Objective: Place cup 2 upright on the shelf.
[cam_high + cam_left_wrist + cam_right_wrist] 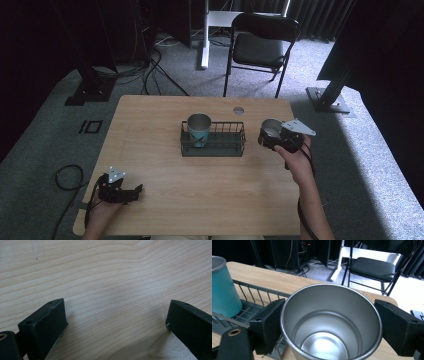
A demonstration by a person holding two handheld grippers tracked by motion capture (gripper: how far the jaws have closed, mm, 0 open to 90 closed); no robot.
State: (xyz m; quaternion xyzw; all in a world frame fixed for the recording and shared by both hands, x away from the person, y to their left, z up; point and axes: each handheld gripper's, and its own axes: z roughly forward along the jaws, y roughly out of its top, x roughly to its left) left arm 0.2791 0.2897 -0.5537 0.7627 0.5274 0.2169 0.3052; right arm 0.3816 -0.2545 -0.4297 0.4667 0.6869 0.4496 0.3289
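A steel cup (pixel 329 322) sits between the jaws of my right gripper (pixel 329 325), which is shut on its sides; its empty inside faces the camera. From above, that cup (pixel 270 131) hangs in the right gripper (pixel 280 137) just right of the black wire basket (pixel 235 145). A teal cup (pixel 199 130) with a steel rim stands upright in the basket's left end, and it shows again (pixel 223 287) at the left of the right gripper view. My left gripper (pixel 135 191) rests low over the table's near left part, its jaws wide apart over bare wood (pixel 115 315).
The wooden table (pixel 200 200) has a round cable hole (pixel 238 110) at its far edge. A black folding chair (pixel 260 47) stands beyond the table. Black frame stands (pixel 92 85) and cables lie on the grey carpet around it.
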